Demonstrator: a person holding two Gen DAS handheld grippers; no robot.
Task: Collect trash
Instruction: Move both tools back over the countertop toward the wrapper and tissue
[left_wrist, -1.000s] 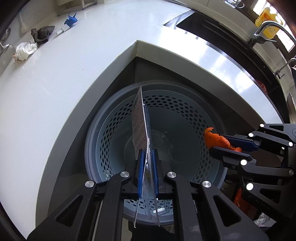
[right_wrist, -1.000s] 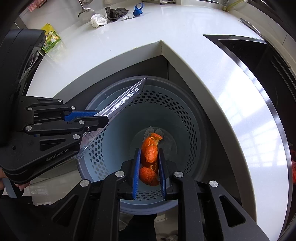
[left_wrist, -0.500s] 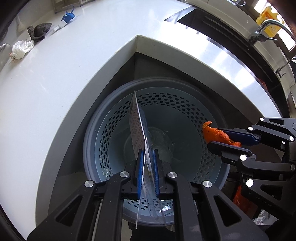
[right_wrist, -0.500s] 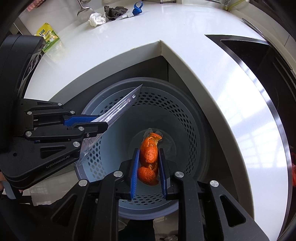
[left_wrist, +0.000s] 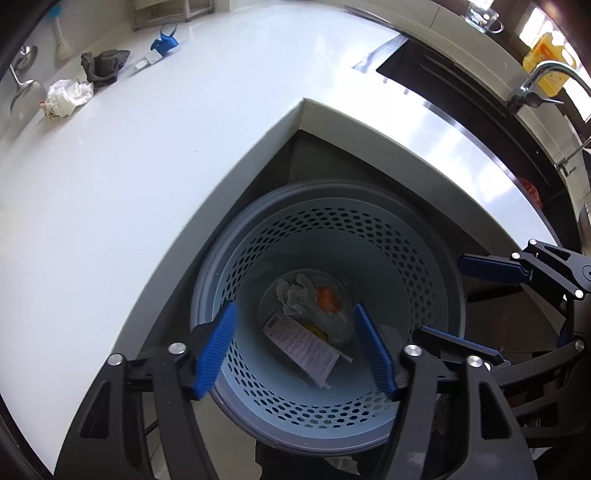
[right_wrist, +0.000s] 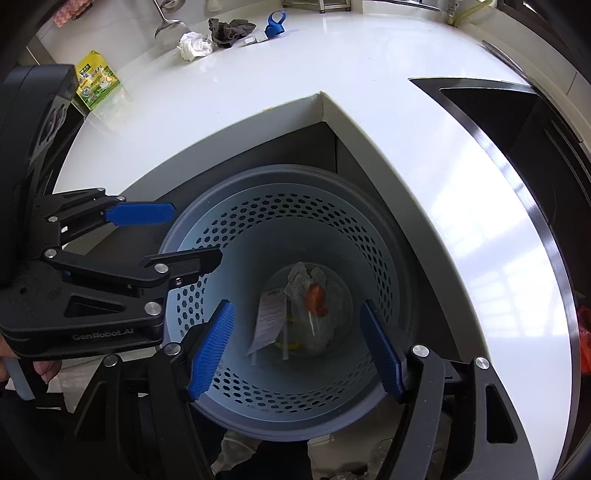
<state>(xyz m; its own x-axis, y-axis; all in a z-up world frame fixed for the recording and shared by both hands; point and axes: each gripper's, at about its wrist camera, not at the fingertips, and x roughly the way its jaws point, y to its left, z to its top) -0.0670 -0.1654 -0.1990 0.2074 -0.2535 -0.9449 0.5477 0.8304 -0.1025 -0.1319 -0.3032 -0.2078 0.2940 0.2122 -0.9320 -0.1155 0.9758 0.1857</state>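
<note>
Both tongs hang over a round perforated bin (left_wrist: 417, 266) that stands on the floor in the inner corner of a white counter (left_wrist: 155, 155). The left tongs (left_wrist: 295, 350) point steeply down into the bin; their jaws are opening, the blue pads set wide apart, and nothing lies between them. The right tongs (right_wrist: 299, 347) point down likewise; their jaws are opening too, with nothing between the pads.

In the bottom of the bin lie the dropped items: a clear plastic packet with a printed label (left_wrist: 301, 345), a piece of orange peel (left_wrist: 328, 298) and a crumpled tissue (left_wrist: 293, 293). The peel lies beside the tissue; the packet lies just in front of both and looks slightly blurred. A scrap of yellow shows under the packet; what it is cannot be told.

On the far side of the counter, well apart from the bin, remain a crumpled white paper (left_wrist: 66, 96), a dark rag (left_wrist: 103, 66) just beside it, and a blue object (left_wrist: 166, 38) near the rag. In the right wrist view a yellow-green packet (right_wrist: 96, 85) lies near the counter's left edge. A sink (right_wrist: 524, 122) is set into the counter to the right, with a tap (left_wrist: 543, 79) above it.
</note>
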